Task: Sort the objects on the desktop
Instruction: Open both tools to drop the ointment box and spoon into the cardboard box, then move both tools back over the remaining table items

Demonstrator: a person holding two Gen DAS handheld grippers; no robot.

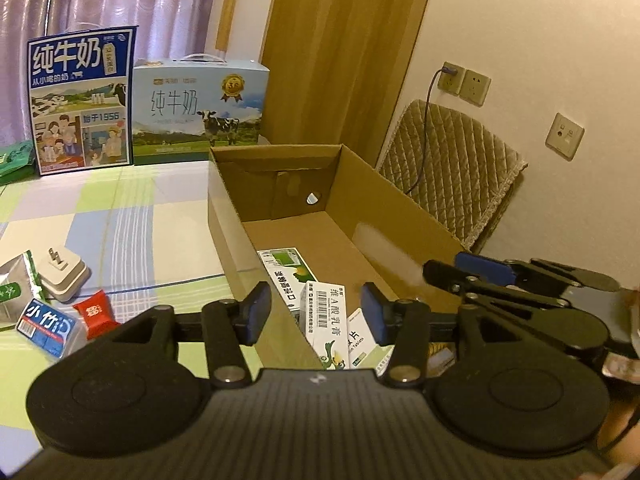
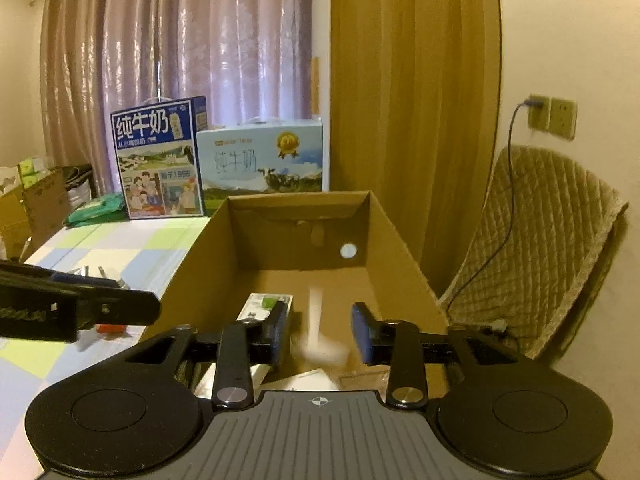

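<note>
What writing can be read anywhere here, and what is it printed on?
"纯牛奶", "从小喝的奶", "始于1956": dark blue milk carton.
"纯牛奶": light blue milk case; its medal number is blurred.
"维A酸乳膏": white medicine box in the cardboard box; barcode digits too small.
"tablets": box edge beside it, partly hidden.
"小竹": blue packet, remainder unclear.
Red packet: unreadable.

Both wrist views looked forward and slightly down, close over the near end of the box. The left sat left of it; both shared its interior.
</note>
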